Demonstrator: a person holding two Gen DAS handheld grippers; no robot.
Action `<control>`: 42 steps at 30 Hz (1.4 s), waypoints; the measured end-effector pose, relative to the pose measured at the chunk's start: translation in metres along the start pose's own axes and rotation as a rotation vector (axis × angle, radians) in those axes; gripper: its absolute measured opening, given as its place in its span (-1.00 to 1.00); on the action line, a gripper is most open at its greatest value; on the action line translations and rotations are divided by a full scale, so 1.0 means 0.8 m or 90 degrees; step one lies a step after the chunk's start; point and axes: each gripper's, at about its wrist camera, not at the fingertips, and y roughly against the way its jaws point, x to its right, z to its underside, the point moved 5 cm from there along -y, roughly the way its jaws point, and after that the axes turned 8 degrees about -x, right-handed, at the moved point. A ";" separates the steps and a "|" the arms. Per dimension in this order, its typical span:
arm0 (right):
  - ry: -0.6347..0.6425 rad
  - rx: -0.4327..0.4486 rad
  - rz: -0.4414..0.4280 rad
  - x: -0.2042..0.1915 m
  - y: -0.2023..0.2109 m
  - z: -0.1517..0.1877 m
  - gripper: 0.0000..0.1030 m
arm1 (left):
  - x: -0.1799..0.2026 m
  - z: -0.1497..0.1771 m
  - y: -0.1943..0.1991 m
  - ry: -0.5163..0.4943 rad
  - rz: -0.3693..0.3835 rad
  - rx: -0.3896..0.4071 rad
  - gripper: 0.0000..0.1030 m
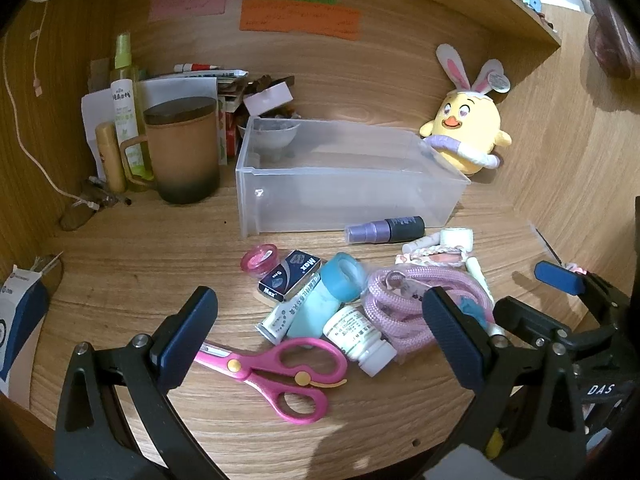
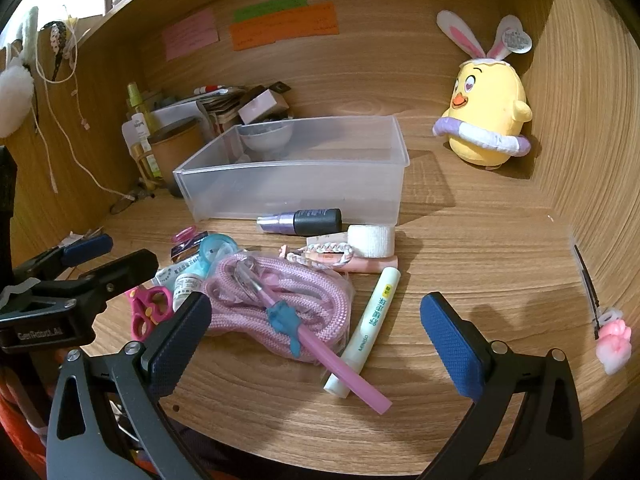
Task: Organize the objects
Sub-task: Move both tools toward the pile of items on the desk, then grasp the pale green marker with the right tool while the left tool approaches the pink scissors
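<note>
left gripper (image 1: 320, 316) wide, empty | right gripper (image 2: 316, 320) wide, empty | clutter heaped before clear bin (image 2: 288, 188), awaiting sorting

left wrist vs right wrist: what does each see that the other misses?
Only the left wrist view shows the whole pink scissors, the Max box top-on, the white pill bottle and a blue-and-white carton at the left edge.

Only the right wrist view shows the whole cream pen, the pink straw and a pink paw charm hanging on the right wall.

Both show the clear bin, pink rope, purple spray bottle, yellow chick plush, and both tools open: left tool, right tool.
</note>
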 end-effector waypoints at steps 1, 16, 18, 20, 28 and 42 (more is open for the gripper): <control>0.002 0.001 0.001 0.000 0.001 0.000 1.00 | 0.000 0.000 0.001 -0.001 -0.003 0.001 1.00; 0.007 0.002 0.012 0.020 0.009 0.000 1.00 | -0.053 0.024 0.006 0.034 -0.012 -0.059 0.77; -0.007 -0.004 0.018 0.032 0.008 -0.002 1.00 | -0.064 0.029 0.006 0.038 -0.027 -0.066 0.75; -0.024 -0.009 0.020 0.044 0.006 -0.004 0.99 | -0.073 0.033 0.005 0.041 -0.040 -0.076 0.69; -0.070 -0.056 0.029 0.080 -0.019 -0.006 0.45 | -0.071 0.046 -0.008 0.036 -0.039 -0.115 0.48; -0.042 -0.148 -0.008 0.071 -0.064 0.007 -0.06 | -0.050 0.063 -0.021 -0.028 -0.061 -0.136 0.50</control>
